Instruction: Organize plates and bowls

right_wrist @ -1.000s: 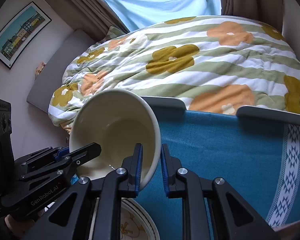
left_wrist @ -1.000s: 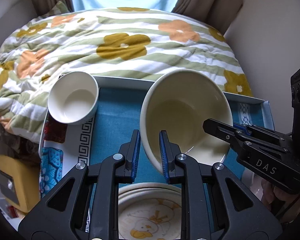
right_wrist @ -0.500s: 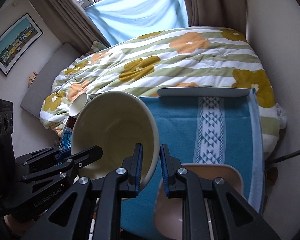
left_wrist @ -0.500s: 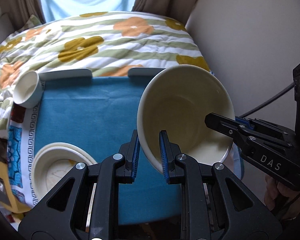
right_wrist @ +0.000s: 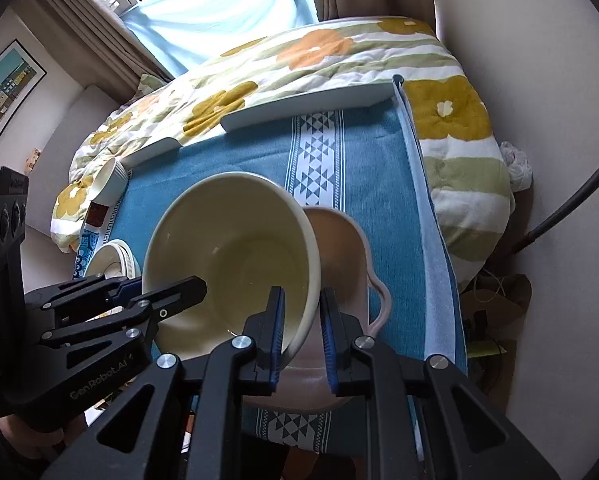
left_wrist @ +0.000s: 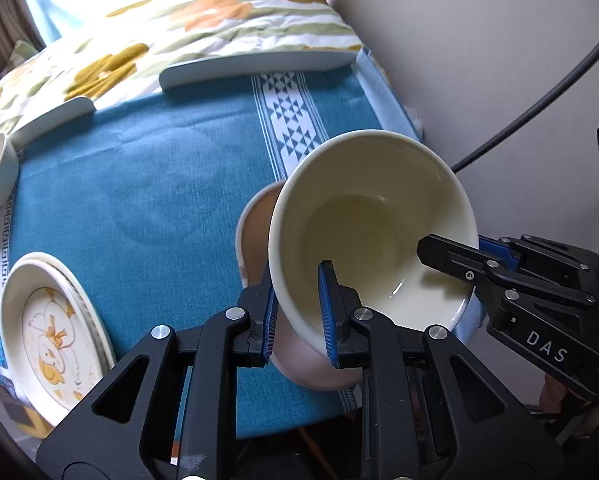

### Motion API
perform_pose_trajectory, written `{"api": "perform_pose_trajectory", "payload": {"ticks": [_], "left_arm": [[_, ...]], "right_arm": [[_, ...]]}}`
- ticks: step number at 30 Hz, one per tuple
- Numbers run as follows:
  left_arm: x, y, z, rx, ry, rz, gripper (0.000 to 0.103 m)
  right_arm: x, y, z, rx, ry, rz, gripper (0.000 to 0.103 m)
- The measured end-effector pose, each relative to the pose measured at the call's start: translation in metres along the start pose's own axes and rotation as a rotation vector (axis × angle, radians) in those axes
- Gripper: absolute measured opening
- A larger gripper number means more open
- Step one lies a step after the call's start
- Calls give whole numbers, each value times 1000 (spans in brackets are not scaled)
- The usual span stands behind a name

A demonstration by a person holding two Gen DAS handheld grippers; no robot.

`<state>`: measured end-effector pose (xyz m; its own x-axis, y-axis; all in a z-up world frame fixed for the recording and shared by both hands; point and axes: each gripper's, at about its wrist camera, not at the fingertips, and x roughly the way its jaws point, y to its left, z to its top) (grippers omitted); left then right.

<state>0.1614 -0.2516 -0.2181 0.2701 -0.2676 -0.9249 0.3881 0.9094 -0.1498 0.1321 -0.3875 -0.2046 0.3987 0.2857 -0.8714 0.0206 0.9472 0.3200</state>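
- We hold the cream bowl (left_wrist: 373, 224) by its rim, left gripper (left_wrist: 297, 314) and right gripper (right_wrist: 301, 336) both clamped, above the pink bowl (right_wrist: 339, 248).
- Nesting remains; plates (left_wrist: 39, 320) already stacked.

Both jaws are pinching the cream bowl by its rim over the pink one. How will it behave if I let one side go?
The cream bowl looks rigid and glazed, so probably slippery. It is tilted, each gripper clamped on opposite rim edges; releasing the left gripper would likely swing it about the right gripper. Being ceramic-looking, it could chip against the pink bowl just beneath.
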Motion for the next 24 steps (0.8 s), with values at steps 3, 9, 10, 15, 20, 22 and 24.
{"api": "perform_pose_trajectory", "payload": {"ticks": [3,9,10,15,20,22,24], "left_arm": [[8,-6,-2,29,21,40,17],[23,-6,-2,59,54,67,17],[25,-6,-2,68,60,74,17],[34,-11,-1,105,71,119,17],[40,-14,-2,135,84,154,17],[42,-15,-3,143,94,159,17],[45,-18,-4,157,97,176,17]], "right_arm": [[9,-5,-6,0,23,3,16],[22,-6,-13,-12,45,-24,16],[23,-6,-13,-11,51,-27,16],[28,-7,-14,-17,65,-41,16],[32,-7,-16,-24,80,-51,16],[35,-6,-16,-21,93,-61,16],[37,-6,-18,-14,103,-63,16]]}}
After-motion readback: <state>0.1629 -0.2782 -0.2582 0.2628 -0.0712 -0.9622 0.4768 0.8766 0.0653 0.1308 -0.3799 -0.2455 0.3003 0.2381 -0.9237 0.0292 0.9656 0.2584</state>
